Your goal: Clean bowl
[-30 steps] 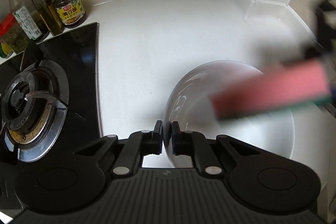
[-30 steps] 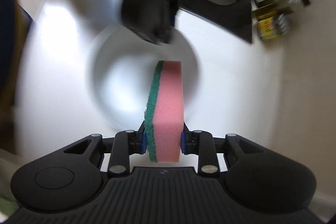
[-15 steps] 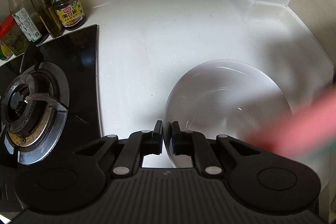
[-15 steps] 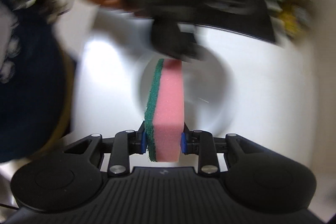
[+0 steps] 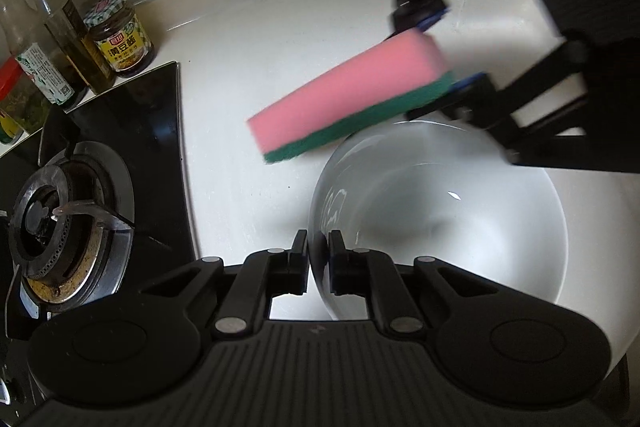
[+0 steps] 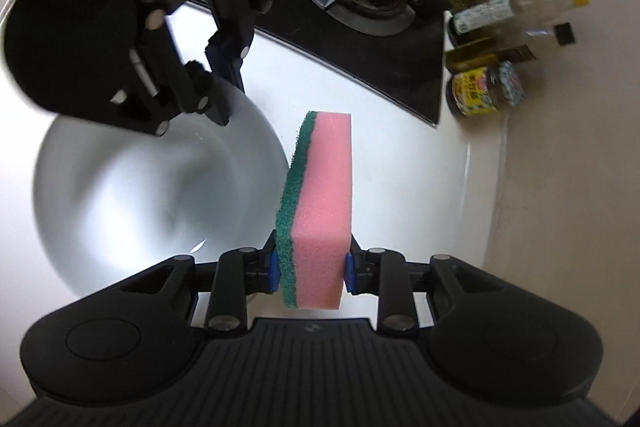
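Pink sponge, clamped in the right hand-held gripper, seemingly hangs beside the bowl near jars.

**Bright counter, soft blur, bent edges**

Even daylight-like light floods the white counter, nearly blown out at the left of the right wrist view. Glare spots glint inside the bowl. The sponge and right gripper smear with motion blur. Fisheye bending curves the walls, and the corners darken.
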Demonstrator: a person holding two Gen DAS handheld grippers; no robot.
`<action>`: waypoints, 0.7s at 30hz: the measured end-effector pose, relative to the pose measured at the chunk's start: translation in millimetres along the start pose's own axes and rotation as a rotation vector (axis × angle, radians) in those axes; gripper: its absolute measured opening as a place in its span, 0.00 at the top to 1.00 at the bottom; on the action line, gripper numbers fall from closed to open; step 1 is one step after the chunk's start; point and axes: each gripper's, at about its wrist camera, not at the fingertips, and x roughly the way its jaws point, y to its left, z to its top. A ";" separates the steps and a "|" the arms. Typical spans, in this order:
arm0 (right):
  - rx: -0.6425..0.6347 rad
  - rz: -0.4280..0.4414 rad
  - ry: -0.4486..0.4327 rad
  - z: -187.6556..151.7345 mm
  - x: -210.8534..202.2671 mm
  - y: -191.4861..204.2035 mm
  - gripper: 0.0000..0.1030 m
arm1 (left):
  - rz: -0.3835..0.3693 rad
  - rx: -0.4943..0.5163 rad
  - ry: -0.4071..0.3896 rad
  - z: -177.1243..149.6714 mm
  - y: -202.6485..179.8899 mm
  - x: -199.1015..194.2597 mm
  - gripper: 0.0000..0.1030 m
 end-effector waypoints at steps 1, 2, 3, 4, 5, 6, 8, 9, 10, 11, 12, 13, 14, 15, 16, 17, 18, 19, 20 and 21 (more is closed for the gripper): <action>0.009 0.021 -0.008 -0.2 2.1 -3.2 0.75 | -0.001 -0.006 -0.001 -0.1 0.3 0.3 0.91; 0.018 0.038 -0.014 -0.1 3.5 -6.0 0.75 | 0.000 -0.012 -0.002 -0.2 0.3 0.5 0.91; 0.022 0.048 -0.018 -0.2 3.5 -8.0 0.75 | 0.001 -0.017 -0.004 -0.3 0.1 0.8 0.91; 0.019 0.051 -0.020 -0.8 3.4 -9.4 0.75 | 0.009 -0.020 -0.006 0.1 -1.0 1.4 0.90; 0.022 0.054 -0.019 -2.2 3.1 -10.7 0.75 | 0.014 -0.023 -0.009 0.7 -2.4 2.4 0.90; 0.033 0.057 -0.016 -4.9 2.6 -11.5 0.75 | 0.015 -0.025 -0.011 1.1 -3.2 2.7 0.89; 0.072 0.075 0.000 -14.0 -0.6 -10.3 0.75 | 0.011 -0.043 -0.013 3.9 -5.1 4.1 0.85; 0.097 0.085 0.007 -18.9 -2.9 -9.3 0.75 | 0.015 -0.046 -0.016 4.8 -7.0 4.5 0.83; 0.136 0.100 0.017 -26.6 -6.4 -7.3 0.75 | 0.022 -0.044 -0.019 5.4 -9.4 4.6 0.82; 0.181 0.114 0.027 -35.9 -10.4 -4.8 0.75 | 0.031 -0.042 -0.023 5.5 -11.7 4.5 0.80; 0.227 0.126 0.036 -44.1 -13.4 -3.2 0.75 | 0.042 -0.039 -0.028 5.3 -13.6 4.2 0.79; 0.299 0.152 0.050 -56.0 -16.5 -1.2 0.75 | 0.056 -0.033 -0.034 5.3 -16.2 4.2 0.78; 0.376 0.181 0.061 -68.1 -18.2 1.2 0.75 | 0.071 -0.026 -0.041 5.4 -19.1 4.5 0.78; 0.457 0.219 0.060 -79.8 -19.1 4.4 0.75 | 0.078 -0.023 -0.043 5.6 -20.5 4.7 0.78; 0.569 0.272 0.051 -95.6 -21.2 8.9 0.75 | 0.080 -0.023 -0.044 5.9 -21.0 4.8 0.78; 0.659 0.298 0.048 -107.0 -23.3 13.0 0.75 | 0.080 -0.023 -0.045 6.4 -21.0 4.9 0.78; 0.740 0.315 0.042 -117.3 -26.1 17.7 0.75 | 0.077 -0.021 -0.046 6.8 -20.4 5.0 0.78; 0.819 0.351 0.012 -129.7 -29.8 24.2 0.75 | 0.073 -0.018 -0.048 7.2 -19.5 5.1 0.78; 0.895 0.380 -0.019 -142.5 -33.8 31.7 0.75 | 0.066 -0.015 -0.049 8.0 -18.1 5.4 0.78; 0.949 0.393 -0.042 -152.1 -36.7 37.1 0.75 | 0.057 -0.011 -0.050 9.1 -16.5 5.8 0.78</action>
